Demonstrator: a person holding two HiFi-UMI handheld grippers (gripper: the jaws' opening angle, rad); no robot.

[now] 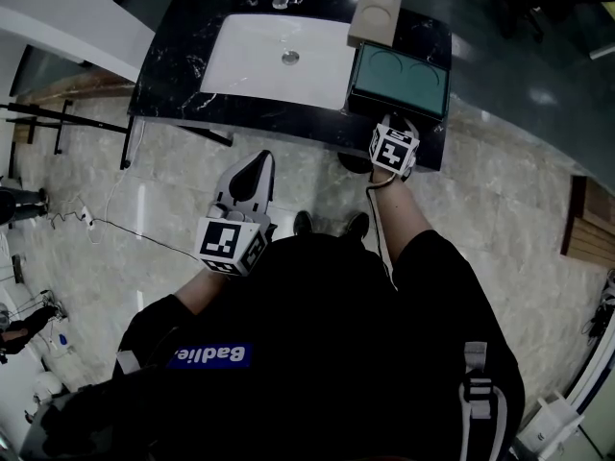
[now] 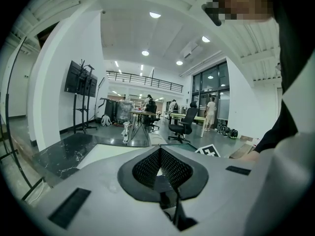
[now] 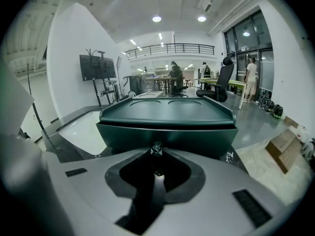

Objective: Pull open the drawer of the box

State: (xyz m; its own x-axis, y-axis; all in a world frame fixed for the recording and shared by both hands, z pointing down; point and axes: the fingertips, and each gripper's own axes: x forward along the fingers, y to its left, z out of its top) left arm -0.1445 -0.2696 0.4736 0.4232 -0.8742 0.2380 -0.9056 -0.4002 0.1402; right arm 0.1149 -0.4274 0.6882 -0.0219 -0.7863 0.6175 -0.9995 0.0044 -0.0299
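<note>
Head view showed the green box (image 1: 399, 77) at the right end of the dark marble counter (image 1: 178, 70), beside a white sink (image 1: 259, 65), a beige tray (image 1: 376, 12) behind it. The right gripper (image 1: 392, 121) pinched its drawer knob (image 3: 156, 149); the left gripper (image 1: 258, 163) hung closed and empty over pale floor tiles (image 1: 500, 190).
</note>
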